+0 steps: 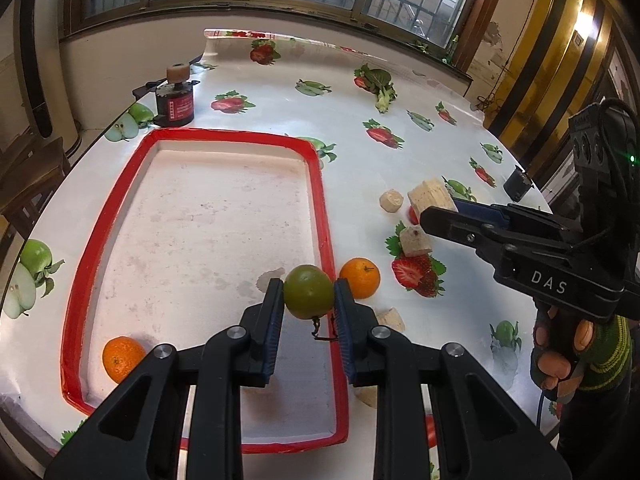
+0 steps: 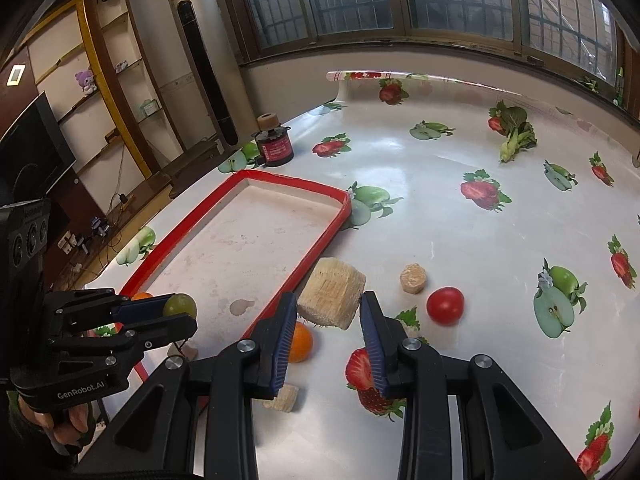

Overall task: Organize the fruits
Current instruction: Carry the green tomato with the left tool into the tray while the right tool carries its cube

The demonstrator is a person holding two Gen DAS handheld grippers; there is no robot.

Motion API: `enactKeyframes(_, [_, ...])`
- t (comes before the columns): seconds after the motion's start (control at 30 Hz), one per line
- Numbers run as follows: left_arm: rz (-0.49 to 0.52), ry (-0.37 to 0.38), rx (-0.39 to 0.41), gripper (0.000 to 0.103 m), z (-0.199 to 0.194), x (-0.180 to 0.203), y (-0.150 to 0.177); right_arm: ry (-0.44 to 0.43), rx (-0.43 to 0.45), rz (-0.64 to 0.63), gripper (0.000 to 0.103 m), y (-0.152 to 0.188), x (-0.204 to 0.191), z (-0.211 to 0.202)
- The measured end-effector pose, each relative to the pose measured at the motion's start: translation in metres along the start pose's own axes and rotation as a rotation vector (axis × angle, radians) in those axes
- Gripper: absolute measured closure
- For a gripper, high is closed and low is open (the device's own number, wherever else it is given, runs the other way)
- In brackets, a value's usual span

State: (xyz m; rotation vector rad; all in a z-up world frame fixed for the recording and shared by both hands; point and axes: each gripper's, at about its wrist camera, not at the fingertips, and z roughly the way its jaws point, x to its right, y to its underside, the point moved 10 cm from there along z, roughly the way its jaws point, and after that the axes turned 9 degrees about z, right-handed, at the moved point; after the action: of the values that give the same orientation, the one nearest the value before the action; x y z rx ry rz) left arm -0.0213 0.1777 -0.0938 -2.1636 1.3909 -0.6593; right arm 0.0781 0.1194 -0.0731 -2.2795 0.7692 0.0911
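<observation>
My left gripper (image 1: 309, 300) is shut on a green fruit (image 1: 308, 291) and holds it over the right rim of the red-rimmed white tray (image 1: 320, 196). One orange (image 1: 122, 358) lies in the tray's near left corner. Another orange (image 1: 361, 277) lies on the table just right of the tray; it also shows in the right wrist view (image 2: 301, 342). My right gripper (image 2: 329, 312) is shut on a large beige block (image 2: 332, 298), held above the table. A red tomato (image 2: 445, 305) lies on the table to its right.
Small beige chunks (image 2: 413, 278) (image 1: 416, 241) lie on the fruit-print tablecloth. A dark jar with a cork (image 1: 175, 104) stands behind the tray. A leafy green vegetable (image 1: 380, 84) lies at the far side. A small dark cup (image 1: 517, 183) sits near the right edge.
</observation>
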Motion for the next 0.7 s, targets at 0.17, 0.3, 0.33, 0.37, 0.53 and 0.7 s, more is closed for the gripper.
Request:
enactKeyframes(0.17, [-0.022,-0.016,0.005,0.081,-0.004,-0.018,0.001,-0.019,-0.014,-0.015,0.069,0.001,-0.015,0.009])
enactKeyframes(0.3, [-0.038,-0.031,0.006,0.081,-0.005,-0.032,0.002,-0.031,-0.026,-0.031,0.069,0.003,-0.028,0.016])
enactKeyframes(0.33, [-0.042,-0.033,0.006,0.081,-0.005,-0.035,0.002,-0.035,-0.029,-0.034,0.069,0.004,-0.031,0.018])
enactKeyframes(0.37, [-0.044,-0.037,0.005,0.081,-0.005,-0.038,0.002,-0.04,-0.032,-0.036,0.069,0.004,-0.034,0.02])
enactKeyframes(0.53, [-0.062,-0.06,-0.002,0.081,-0.003,-0.059,0.002,-0.056,-0.055,-0.057,0.069,0.009,-0.051,0.032])
enactKeyframes(0.7, [-0.079,-0.078,-0.007,0.081,-0.001,-0.078,0.0,-0.072,-0.078,-0.076,0.069,0.013,-0.064,0.043])
